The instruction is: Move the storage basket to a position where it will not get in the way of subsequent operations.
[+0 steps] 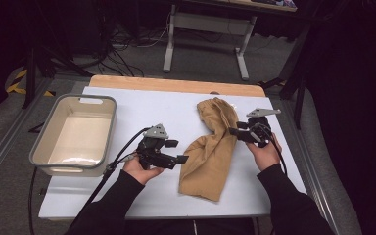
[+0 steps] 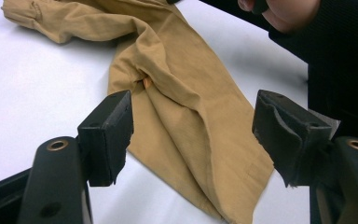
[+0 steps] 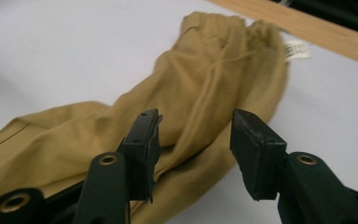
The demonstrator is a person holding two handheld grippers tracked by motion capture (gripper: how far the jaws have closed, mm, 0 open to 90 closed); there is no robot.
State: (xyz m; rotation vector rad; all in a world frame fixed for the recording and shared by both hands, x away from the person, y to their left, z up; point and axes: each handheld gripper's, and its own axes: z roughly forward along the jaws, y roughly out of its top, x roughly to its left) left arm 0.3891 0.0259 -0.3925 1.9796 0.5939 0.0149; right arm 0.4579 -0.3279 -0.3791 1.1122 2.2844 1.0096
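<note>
A tan garment (image 1: 210,147) lies crumpled near the centre of the high view, on the white table (image 1: 142,110), running from upper right down to lower centre, its narrower bunched end at the top and the wider end spread toward the bottom. The left gripper (image 1: 178,152) sits just left of the garment's lower half, held in the left hand (image 1: 139,169) that comes up from the bottom of the frame; its jaws stand wide apart with nothing between them, pointing right toward the cloth. In the left gripper view the garment (image 2: 182,107) crosses from upper left to lower right, beyond and between the spread jaws, not touched by them. The right gripper (image 1: 235,131) is at the garment's upper right edge, held by the right hand (image 1: 264,154), jaws pointing left at the cloth. In the right gripper view its jaws are parted, and the garment (image 3: 186,98) lies under and past them; whether the tips touch the fabric cannot be told. A white label (image 3: 298,48) shows at the garment's far end, upper right of that view. A grey bin (image 1: 73,134) with a pale inside stands at the left of the high view, well apart from the garment. A wooden strip (image 1: 176,85) edges the table's far side.
</note>
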